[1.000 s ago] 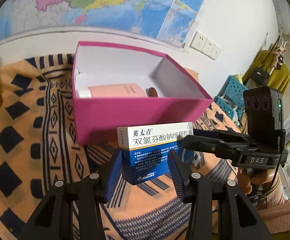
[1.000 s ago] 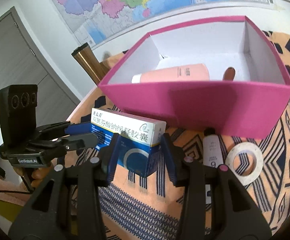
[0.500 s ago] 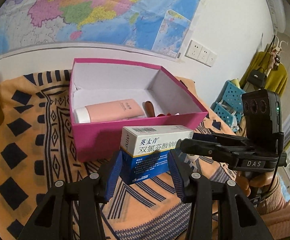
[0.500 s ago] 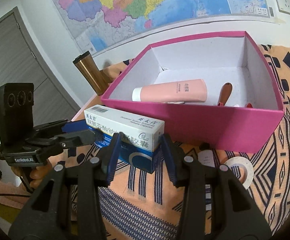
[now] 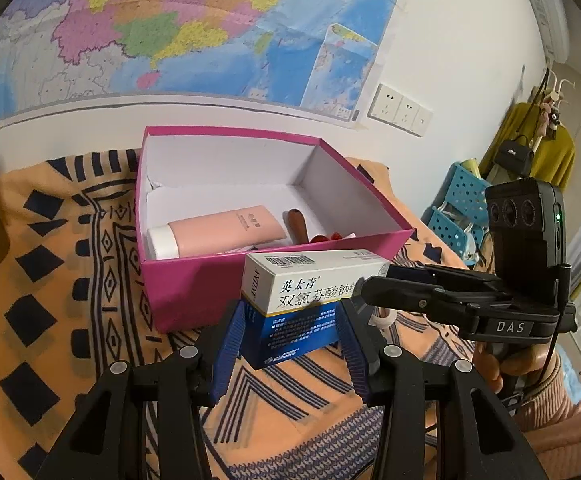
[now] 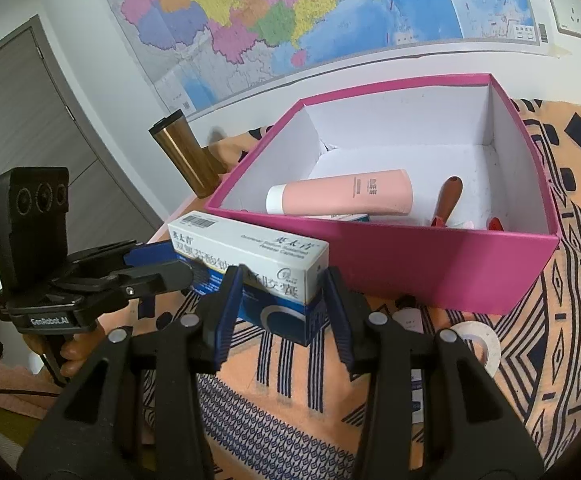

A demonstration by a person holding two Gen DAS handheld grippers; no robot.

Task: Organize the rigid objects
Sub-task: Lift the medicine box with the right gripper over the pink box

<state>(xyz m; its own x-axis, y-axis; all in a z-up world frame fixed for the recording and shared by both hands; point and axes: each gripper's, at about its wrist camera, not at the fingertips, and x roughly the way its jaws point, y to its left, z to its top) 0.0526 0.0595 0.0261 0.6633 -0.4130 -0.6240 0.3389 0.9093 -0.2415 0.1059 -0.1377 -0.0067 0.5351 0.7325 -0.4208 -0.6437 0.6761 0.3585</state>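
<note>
Both grippers, left gripper (image 5: 290, 334) and right gripper (image 6: 280, 312), narrowed onto one medicine carton (image 5: 302, 300), carried clear of the patterned cloth (image 5: 70, 280), just near of the pink box (image 5: 250, 280). Step: loading. Next: over the near wall, beside the pink tube (image 5: 218, 230).

My two grippers are black plastic frames with silver screws and ribbed blue pads (image 5: 232, 340) — the right gripper (image 5: 374, 280) is lettered "DAS", the left gripper (image 6: 170, 268) "GenRobot.AI". Each carries a three-lens black camera block (image 5: 524, 220) — a pink knitted sleeve (image 5: 562, 404) shows below.
</note>
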